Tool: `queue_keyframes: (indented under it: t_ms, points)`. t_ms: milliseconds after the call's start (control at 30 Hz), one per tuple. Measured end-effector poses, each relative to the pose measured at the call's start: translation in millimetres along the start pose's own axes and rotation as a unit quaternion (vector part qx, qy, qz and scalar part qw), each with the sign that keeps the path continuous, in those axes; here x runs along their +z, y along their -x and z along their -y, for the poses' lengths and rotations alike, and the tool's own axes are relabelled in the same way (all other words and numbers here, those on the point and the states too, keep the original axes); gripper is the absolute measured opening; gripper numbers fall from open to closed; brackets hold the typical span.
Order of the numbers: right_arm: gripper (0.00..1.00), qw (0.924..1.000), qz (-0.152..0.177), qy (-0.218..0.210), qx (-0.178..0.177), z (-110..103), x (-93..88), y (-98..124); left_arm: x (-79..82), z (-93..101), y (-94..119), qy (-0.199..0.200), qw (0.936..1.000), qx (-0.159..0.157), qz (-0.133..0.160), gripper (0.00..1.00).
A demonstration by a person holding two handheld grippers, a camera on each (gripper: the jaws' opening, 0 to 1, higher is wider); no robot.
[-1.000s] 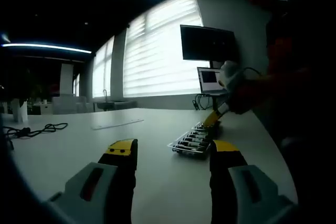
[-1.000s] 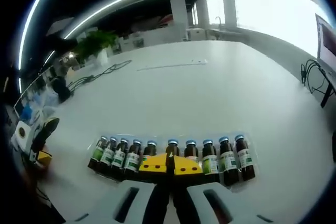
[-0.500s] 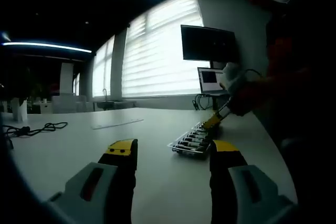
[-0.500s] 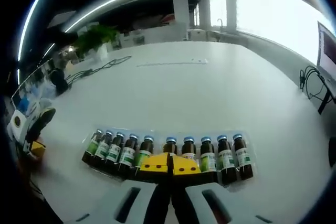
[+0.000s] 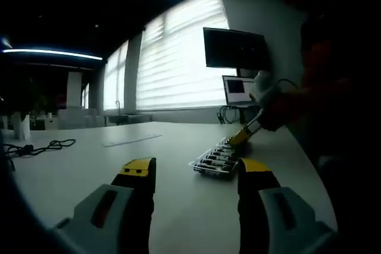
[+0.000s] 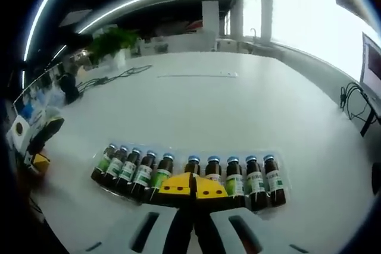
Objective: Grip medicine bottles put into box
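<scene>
Several brown medicine bottles (image 6: pixel 191 173) with blue caps and green or white labels stand in a row in a clear plastic box (image 6: pixel 178 153) on the white table. My right gripper (image 6: pixel 191 186) is shut, its yellow tips meeting just in front of the middle bottles, with nothing visible between them. In the left gripper view the same box (image 5: pixel 215 162) lies ahead on the right, and the right gripper (image 5: pixel 245 132), held by a gloved hand (image 5: pixel 262 87), points down at its far end. My left gripper (image 5: pixel 196 169) hovers open and empty above the table, short of the box.
A black cable (image 5: pixel 36 147) lies on the table (image 5: pixel 89 165) at the left. A monitor (image 5: pixel 235 49) and a laptop (image 5: pixel 238 90) stand at the far end. A thin strip (image 6: pixel 196 75), a cable (image 6: pixel 113 77) and a plant (image 6: pixel 110 43) lie beyond the bottles.
The right gripper view has drawn back slightly, so the bottle row sits a bit lower and further left. The left gripper view is nearly the same.
</scene>
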State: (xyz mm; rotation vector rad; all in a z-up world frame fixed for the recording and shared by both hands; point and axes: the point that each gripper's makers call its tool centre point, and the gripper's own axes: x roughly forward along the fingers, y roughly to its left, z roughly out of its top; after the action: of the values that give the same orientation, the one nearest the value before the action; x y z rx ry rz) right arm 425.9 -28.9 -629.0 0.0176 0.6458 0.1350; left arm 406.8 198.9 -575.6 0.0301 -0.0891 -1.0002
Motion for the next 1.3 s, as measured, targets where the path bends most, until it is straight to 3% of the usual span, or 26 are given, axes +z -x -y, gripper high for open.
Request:
queue_keyframes:
  t_ms: [167, 333, 400, 533, 667, 800, 867, 967, 1167, 1300]
  points:
    - [0.00, 0.9998, 0.010, -0.016, 0.006, 0, -0.3, 1, -1.7, 3.1, -2, -0.006, 0.9999, -0.001, -0.009, 0.48]
    - [0.00, 0.9993, 0.024, 0.005, 0.028, 1, 1.6, 2, -3.0, 3.8, -3, -0.009, 0.9998, 0.000, -0.016, 0.48]
    - [0.03, 0.9978, 0.052, 0.026, 0.032, 4, 5.7, 5, -4.2, 4.9, -4, -0.011, 0.9997, 0.002, -0.022, 0.48]
    - [0.08, 0.9913, 0.107, -0.022, 0.074, 5, 14.5, 19, -8.9, 7.9, -7, -0.024, 0.9990, 0.005, -0.039, 0.48]
    - [0.12, 0.9843, 0.148, 0.008, 0.096, 4, 27.1, 30, -7.6, 6.1, -6, -0.018, 0.9988, 0.013, -0.043, 0.48]
    - [0.26, 0.9776, 0.169, 0.041, 0.118, -2, 34.8, 41, -6.7, 5.4, -1, -0.015, 0.9981, 0.026, -0.053, 0.48]
    - [0.30, 0.9709, 0.185, 0.082, 0.128, -4, 37.3, 50, -2.0, 5.6, 3, -0.007, 0.9983, 0.032, -0.048, 0.49]
    - [0.36, 0.9662, 0.197, 0.089, 0.140, -3, 37.8, 64, 8.2, 3.7, 13, 0.000, 0.9981, 0.048, -0.039, 0.49]
    - [0.50, 0.9612, 0.205, 0.109, 0.150, 4, 34.7, 86, 27.0, 0.5, 31, 0.018, 0.9975, 0.068, -0.014, 0.50]
    - [0.52, 0.9603, 0.212, 0.108, 0.145, 11, 32.7, 100, 38.8, 5.8, 37, 0.021, 0.9976, 0.065, -0.003, 0.56]
